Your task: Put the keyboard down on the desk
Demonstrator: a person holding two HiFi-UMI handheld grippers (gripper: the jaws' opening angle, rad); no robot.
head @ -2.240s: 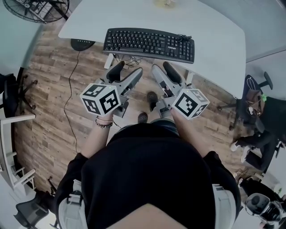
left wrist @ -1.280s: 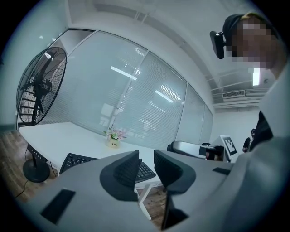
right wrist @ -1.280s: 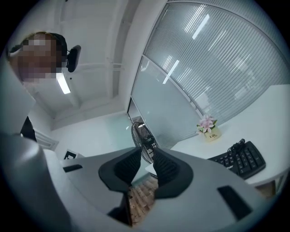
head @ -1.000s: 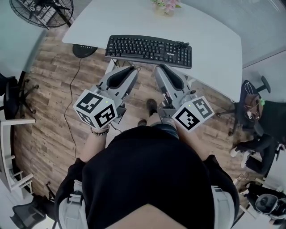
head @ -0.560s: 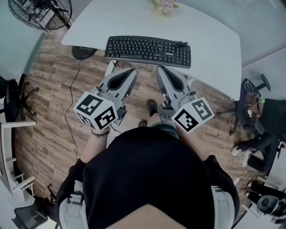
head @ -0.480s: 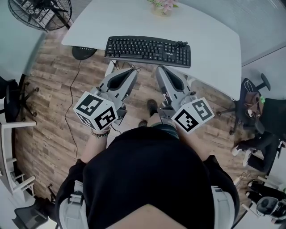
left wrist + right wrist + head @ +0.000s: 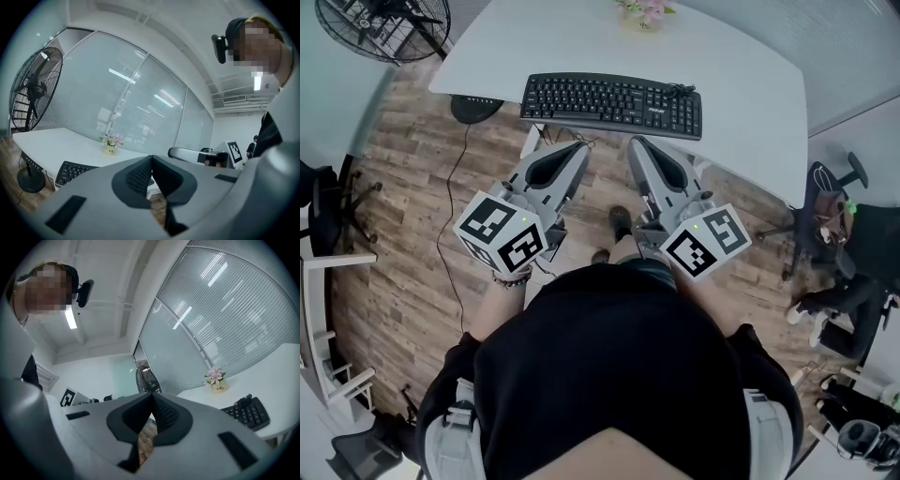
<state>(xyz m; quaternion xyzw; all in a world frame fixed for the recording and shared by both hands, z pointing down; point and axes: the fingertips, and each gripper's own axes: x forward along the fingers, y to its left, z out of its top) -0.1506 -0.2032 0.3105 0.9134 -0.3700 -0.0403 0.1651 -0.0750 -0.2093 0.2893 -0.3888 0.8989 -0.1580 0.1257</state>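
The black keyboard [image 7: 613,104] lies flat on the white desk [image 7: 741,70], near its front edge, with its cable bunched at the right end. No gripper touches it. My left gripper [image 7: 581,147] and right gripper [image 7: 634,142] hover side by side just short of the desk edge, pointing at the keyboard, both shut and empty. In the left gripper view the dark pads [image 7: 140,174] meet, with the keyboard [image 7: 71,172] low on the left. The right gripper view shows the jaws having just closed on nothing, its pads [image 7: 165,414] together and the keyboard [image 7: 247,413] at the right.
A small pot of pink flowers [image 7: 647,11] stands at the desk's far edge. A floor fan [image 7: 382,23] is at the far left, office chairs [image 7: 844,216] at the right, and a black cable [image 7: 450,187] runs over the wood floor.
Since the earliest frame both grippers' jaws have closed from open to shut and edged nearer the desk. The keyboard has stayed where it lies. Nothing shifts in the last half second.
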